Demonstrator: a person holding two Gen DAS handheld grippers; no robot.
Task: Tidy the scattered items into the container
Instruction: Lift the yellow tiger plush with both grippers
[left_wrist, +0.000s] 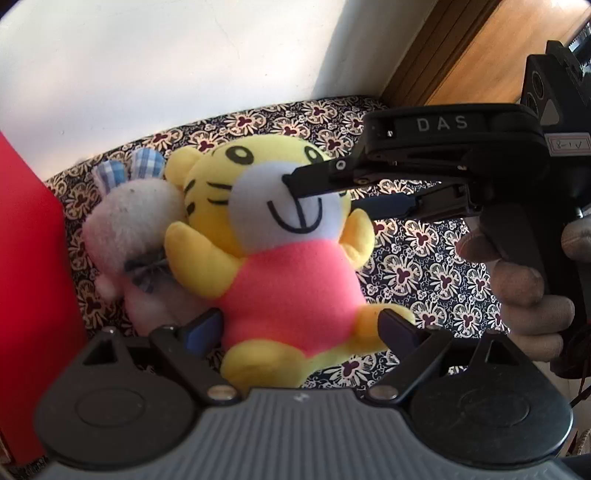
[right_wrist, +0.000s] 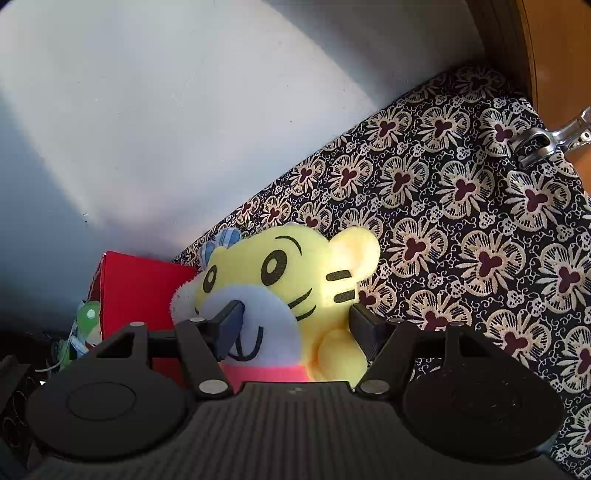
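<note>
Between our left gripper's (left_wrist: 301, 326) spread fingers lies the yellow tiger plush (left_wrist: 280, 254), untouched by the pads, on its back on the floral cloth (left_wrist: 424, 266), head toward the wall, feet toward us. Our right gripper (right_wrist: 295, 326) stands open astride its face. A white plush (left_wrist: 136, 229) and red box (left_wrist: 26, 280) flank it.

Both the left gripper (left_wrist: 301, 325) and right gripper (right_wrist: 295, 325) point downward, jaws spread wide.
</note>
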